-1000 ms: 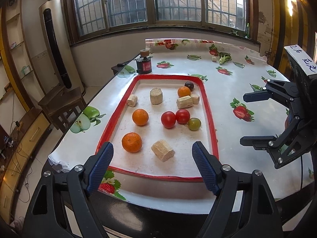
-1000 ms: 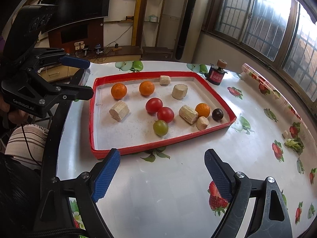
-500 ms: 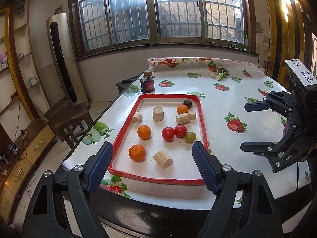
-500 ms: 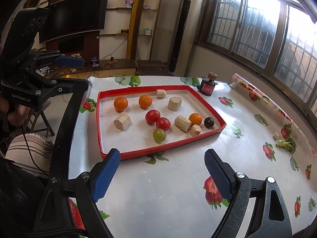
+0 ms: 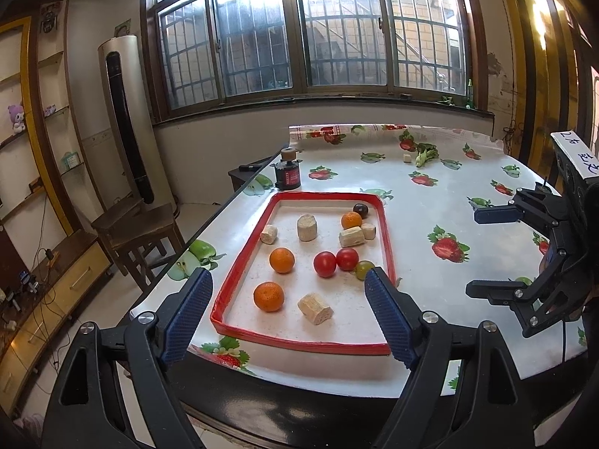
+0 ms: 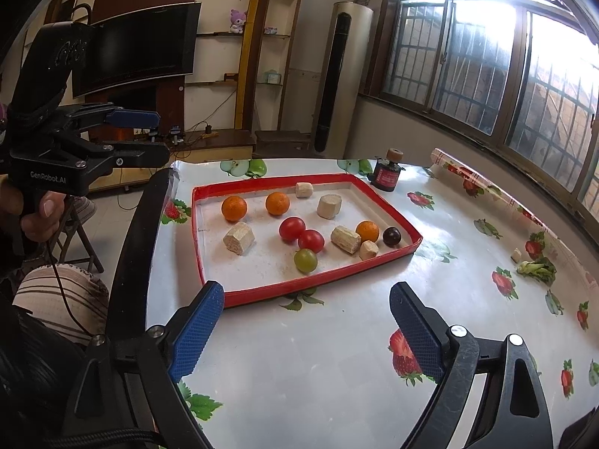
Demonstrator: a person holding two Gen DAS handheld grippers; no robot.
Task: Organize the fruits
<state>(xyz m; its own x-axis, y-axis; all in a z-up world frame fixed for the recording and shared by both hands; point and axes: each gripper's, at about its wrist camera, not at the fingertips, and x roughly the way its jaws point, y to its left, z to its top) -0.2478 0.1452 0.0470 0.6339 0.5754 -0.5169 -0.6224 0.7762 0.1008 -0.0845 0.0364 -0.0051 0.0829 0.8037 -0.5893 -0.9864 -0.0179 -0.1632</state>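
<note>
The left gripper (image 5: 288,314) and the right gripper (image 6: 307,331) both hang spread wide and empty above the near edge of the worktop (image 6: 337,355). The fruits lie in the red-rimmed tray (image 5: 239,262): three oranges (image 5: 268,296), two red tomatoes (image 5: 324,264) touching, a green tomato (image 5: 364,269) just beside them, and a dark plum (image 5: 360,210) in the far corner. Pale cut chunks (image 5: 315,309) lie scattered between the fruits. A small dark jar (image 5: 287,176) stands beyond the tray.

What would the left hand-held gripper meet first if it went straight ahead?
Probably the near rim of the red tray, then the tan chunk just inside it. The left hand-held gripper is open and empty; depth is uncertain.
</note>
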